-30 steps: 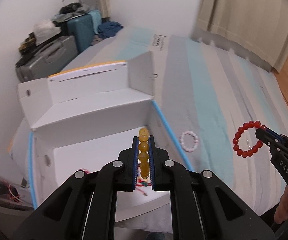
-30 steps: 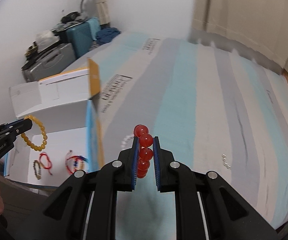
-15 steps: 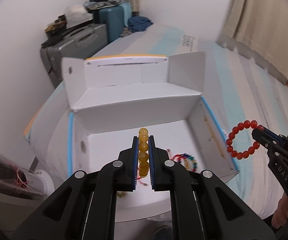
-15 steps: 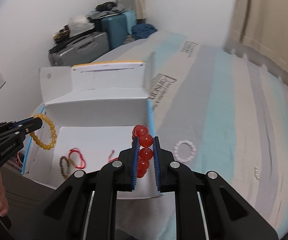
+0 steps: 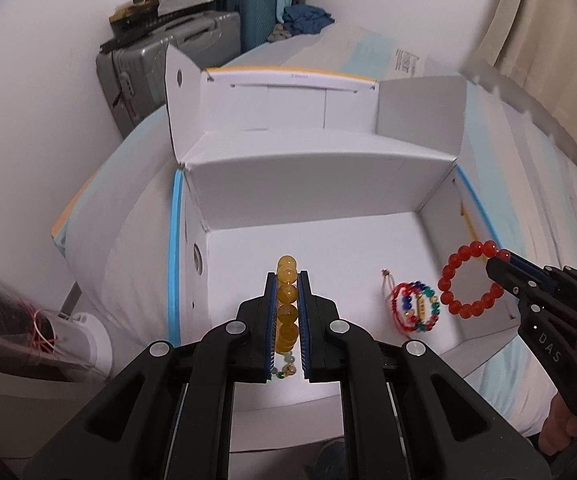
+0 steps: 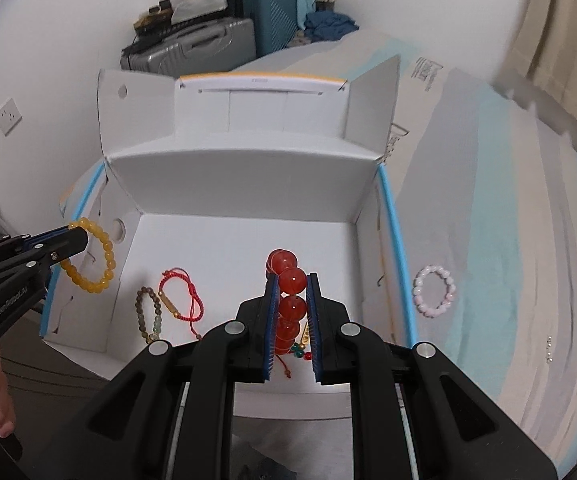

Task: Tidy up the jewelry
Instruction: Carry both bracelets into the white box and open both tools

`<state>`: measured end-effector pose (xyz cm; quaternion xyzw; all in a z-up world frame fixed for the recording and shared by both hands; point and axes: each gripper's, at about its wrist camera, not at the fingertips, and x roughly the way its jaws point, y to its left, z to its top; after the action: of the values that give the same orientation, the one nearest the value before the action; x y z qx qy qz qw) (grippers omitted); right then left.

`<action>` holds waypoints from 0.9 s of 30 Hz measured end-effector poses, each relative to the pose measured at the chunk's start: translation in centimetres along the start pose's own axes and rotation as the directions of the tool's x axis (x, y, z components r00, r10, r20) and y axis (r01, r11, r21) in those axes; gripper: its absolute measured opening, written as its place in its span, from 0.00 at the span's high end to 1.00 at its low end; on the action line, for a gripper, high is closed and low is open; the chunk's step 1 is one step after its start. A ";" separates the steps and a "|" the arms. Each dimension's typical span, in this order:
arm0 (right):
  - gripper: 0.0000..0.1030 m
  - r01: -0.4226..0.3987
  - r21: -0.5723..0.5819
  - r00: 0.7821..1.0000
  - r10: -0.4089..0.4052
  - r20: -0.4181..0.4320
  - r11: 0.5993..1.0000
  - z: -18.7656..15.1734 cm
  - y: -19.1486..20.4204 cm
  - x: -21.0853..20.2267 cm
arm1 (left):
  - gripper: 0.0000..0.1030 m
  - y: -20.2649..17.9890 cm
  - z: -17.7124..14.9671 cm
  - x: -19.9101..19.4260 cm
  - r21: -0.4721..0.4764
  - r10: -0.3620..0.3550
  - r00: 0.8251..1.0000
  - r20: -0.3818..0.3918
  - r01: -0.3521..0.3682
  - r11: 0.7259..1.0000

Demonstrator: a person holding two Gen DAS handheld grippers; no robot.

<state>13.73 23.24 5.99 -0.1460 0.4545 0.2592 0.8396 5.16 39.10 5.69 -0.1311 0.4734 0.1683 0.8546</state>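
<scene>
Black two-finger left gripper (image 5: 287,280), blue-lined pads, clamped on a yellow bead bracelet (image 5: 287,300): translucent amber rounds in a loop, held edge-on over the near left part of the box floor. In the right wrist view the same loop (image 6: 92,256) hangs beside the left wall of the box.

Black right gripper (image 6: 291,284), same build, clamped on a red bead bracelet (image 6: 288,292): glossy, larger rounds, held over the near right part of the floor, just inside the right wall.

White cardboard box (image 5: 328,184): matte, open-topped, flaps standing at the far side, blue tape along both side rims; it rests on the bed. On its floor:
- multicoloured bead bracelet with red cord (image 5: 416,306), near right;
- red cord bracelet with gold tube (image 6: 180,300), near left;
- dark brown bead bracelet (image 6: 150,314), touching the red cord one on its left.

Pale pink bead bracelet (image 6: 434,290): outside the box, on the bed just right of the right wall.

Bed cover (image 6: 508,240): striped grey, white and light blue cloth.

Grey hard-shell suitcase (image 5: 176,60) and teal suitcase (image 5: 256,4): far side, against the white wall, clothes heaped on top.
</scene>
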 end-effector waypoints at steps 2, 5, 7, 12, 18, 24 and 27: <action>0.88 -0.001 -0.002 1.000 0.001 -0.019 1.000 -0.1 0.2 0.8 | 0.92 0.3 -0.2 0.8 -0.002 -0.001 1.000 -0.015 0.001 1.000; 0.88 -0.001 -0.010 0.999 0.001 -0.050 1.000 -0.3 0.5 2.1 | 0.92 0.6 -0.5 1.9 -0.006 -0.001 0.999 -0.041 0.001 1.000; 0.88 -0.001 -0.018 0.997 0.000 -0.071 1.000 -0.5 0.5 3.0 | 0.92 0.8 -0.6 2.6 -0.006 -0.001 0.998 -0.056 0.001 1.000; 0.88 -0.002 -0.019 0.994 0.000 -0.112 1.000 -0.9 0.7 4.8 | 0.92 0.6 -1.0 4.5 0.009 0.001 0.994 -0.109 0.000 1.000; 0.88 0.004 -0.013 0.988 -0.006 -0.154 1.000 -1.7 0.6 6.6 | 0.92 0.3 -1.7 6.6 0.028 0.012 0.985 -0.171 -0.007 1.000; 0.88 0.004 -0.008 0.985 -0.005 -0.172 1.000 -2.2 0.5 7.7 | 0.92 0.4 -2.1 7.4 0.040 0.027 0.981 -0.195 -0.019 0.999; 0.88 0.003 -0.006 0.985 -0.004 -0.173 1.000 -2.4 0.5 7.8 | 0.92 0.4 -2.1 7.5 0.051 0.037 0.980 -0.196 -0.027 0.998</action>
<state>15.34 24.91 -1.88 -0.1710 0.5245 0.2456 0.7971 7.13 39.85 -1.86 -0.1187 0.5617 0.1568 0.8036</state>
